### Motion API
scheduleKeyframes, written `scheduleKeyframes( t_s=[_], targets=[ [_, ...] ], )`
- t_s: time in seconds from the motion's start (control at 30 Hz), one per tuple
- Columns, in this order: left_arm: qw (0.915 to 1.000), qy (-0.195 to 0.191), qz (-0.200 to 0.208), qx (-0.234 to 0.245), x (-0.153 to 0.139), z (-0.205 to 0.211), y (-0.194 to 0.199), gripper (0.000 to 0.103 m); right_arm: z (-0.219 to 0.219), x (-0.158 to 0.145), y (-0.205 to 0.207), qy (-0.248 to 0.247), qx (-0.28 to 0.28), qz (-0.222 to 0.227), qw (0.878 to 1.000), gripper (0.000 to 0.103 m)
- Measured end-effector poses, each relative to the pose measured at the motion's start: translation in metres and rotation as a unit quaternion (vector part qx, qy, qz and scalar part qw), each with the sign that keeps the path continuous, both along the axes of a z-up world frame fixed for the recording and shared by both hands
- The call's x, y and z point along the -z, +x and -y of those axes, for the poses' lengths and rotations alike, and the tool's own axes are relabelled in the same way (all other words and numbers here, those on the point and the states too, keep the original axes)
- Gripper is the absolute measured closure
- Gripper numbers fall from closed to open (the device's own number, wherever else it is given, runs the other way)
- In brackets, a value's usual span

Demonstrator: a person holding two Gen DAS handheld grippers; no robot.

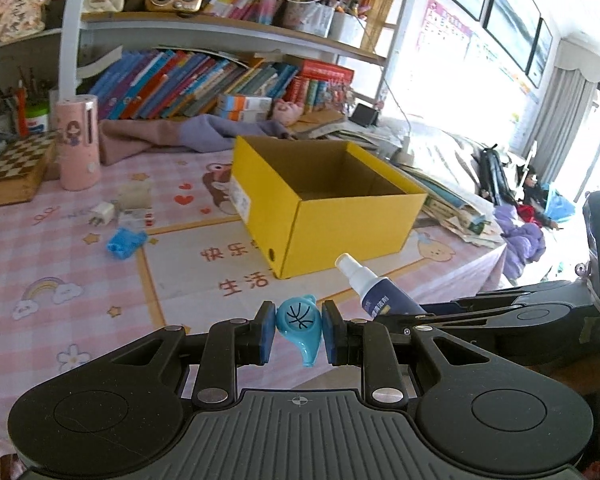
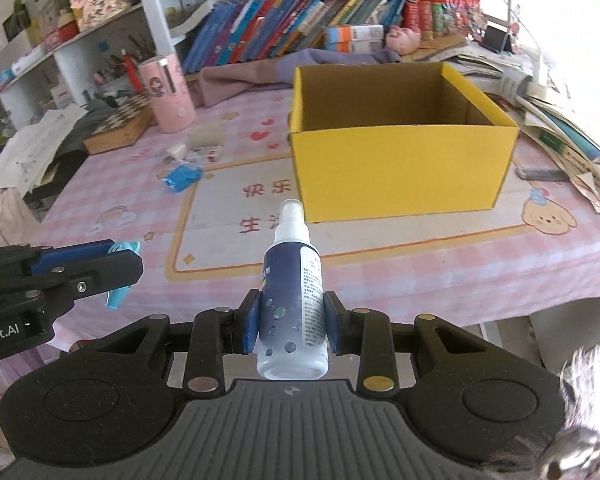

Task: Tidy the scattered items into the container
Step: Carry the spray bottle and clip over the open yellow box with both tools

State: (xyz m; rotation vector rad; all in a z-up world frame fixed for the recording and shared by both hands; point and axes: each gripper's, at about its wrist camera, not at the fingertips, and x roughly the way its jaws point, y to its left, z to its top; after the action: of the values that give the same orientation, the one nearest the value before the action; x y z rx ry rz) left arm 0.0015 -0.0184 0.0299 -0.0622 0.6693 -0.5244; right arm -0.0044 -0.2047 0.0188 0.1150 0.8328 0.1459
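The left gripper [image 1: 299, 331] is grasping a small blue whistle [image 1: 300, 325] between its pads, above the table [image 1: 100, 280]. The right gripper [image 2: 291, 324] is clenching a spray bottle [image 2: 294, 292], nozzle pointing toward the open yellow box [image 2: 400, 168]. A blue crumpled item [image 2: 182, 178] and a white charger [image 1: 102, 214] are lying left of the box.

Two black handheld two-finger tools with blue pads, side by side and angled downward. The left tool [image 1: 299, 330] is clamped on a small light-blue plastic whistle with a basketball print [image 1: 301, 326]. The right tool [image 2: 291, 322] is clamped around the body of a white and navy spray bottle [image 2: 293, 300], nozzle pointing forward.
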Motion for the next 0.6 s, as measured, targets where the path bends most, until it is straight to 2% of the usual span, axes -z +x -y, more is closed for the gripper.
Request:
scheduleKeyframes(
  t_s=[0.6],
  targets=[
    [0.9985, 0.010, 0.005, 0.054, -0.001, 0.038, 0.031, 0.080, 0.037, -0.002, 0.017, 0.003, 0.055, 0.004, 0.998, 0.073]
  ],
)
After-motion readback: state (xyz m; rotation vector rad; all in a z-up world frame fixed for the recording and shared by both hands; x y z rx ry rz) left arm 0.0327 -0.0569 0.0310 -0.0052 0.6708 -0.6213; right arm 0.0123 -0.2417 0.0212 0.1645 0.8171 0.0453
